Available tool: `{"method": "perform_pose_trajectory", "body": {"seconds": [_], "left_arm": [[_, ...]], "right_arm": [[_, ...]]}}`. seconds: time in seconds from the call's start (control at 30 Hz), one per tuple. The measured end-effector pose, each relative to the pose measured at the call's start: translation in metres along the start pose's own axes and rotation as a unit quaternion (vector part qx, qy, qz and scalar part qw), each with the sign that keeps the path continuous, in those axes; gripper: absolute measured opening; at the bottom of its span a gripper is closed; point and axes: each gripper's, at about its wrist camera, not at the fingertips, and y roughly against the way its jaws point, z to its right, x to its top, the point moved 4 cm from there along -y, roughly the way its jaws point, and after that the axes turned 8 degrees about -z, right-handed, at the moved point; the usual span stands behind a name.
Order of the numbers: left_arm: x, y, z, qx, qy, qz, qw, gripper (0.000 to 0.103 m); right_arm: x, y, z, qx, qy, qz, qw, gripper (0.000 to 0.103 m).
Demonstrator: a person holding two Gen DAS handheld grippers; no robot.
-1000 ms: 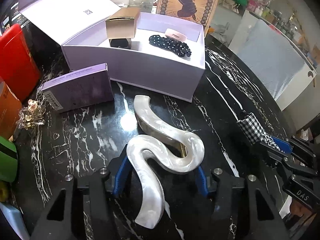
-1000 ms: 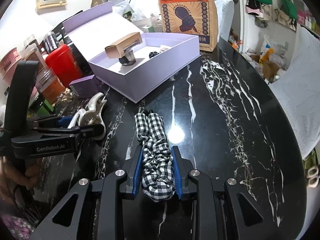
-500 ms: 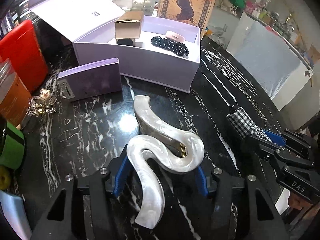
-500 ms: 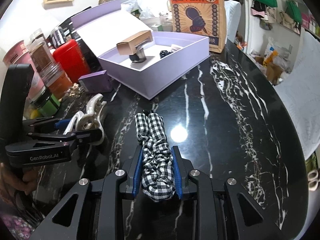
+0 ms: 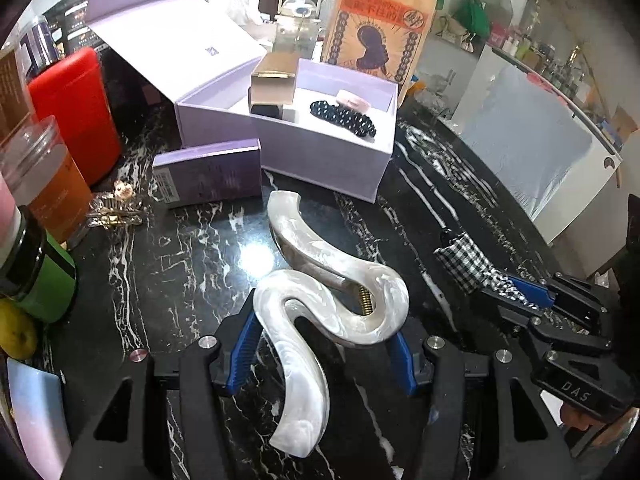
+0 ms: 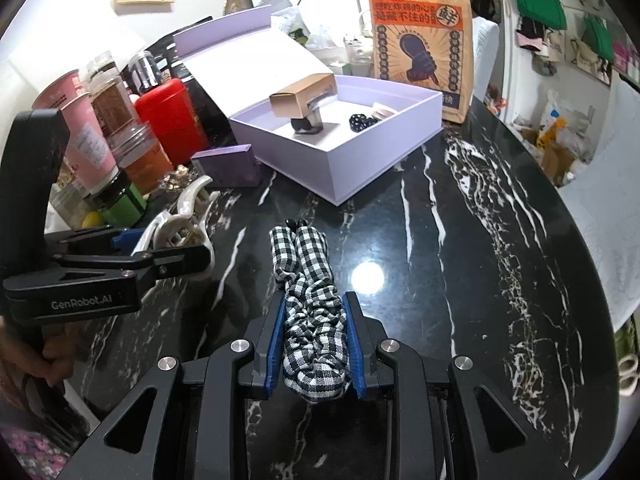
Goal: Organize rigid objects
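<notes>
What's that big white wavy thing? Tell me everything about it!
It is a big hair claw clip, pearly white and glossy like swirled plastic. Two S-shaped halves join at a brass-coloured spring. The left gripper pinches it between blue pads near the hinge, and its far tip points toward the open lilac box over the black marble table.

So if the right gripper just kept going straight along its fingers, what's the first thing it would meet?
Probably the near wall of the open lavender box. The right gripper, shut on the checked scrunchie, points across bare black marble table towards it. Height above the table is unclear, so it might pass over the rim.
</notes>
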Motion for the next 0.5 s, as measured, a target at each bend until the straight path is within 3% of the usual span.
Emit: {"method": "perform_pose_trajectory", "body": {"seconds": [0.5], "left_arm": [[0.026, 0.018, 0.017, -0.008, -0.023, 0.026, 0.9994, 0.056]], "right_arm": [[0.022, 0.022, 0.000, -0.012, 0.026, 0.022, 0.999, 0.027]]}}
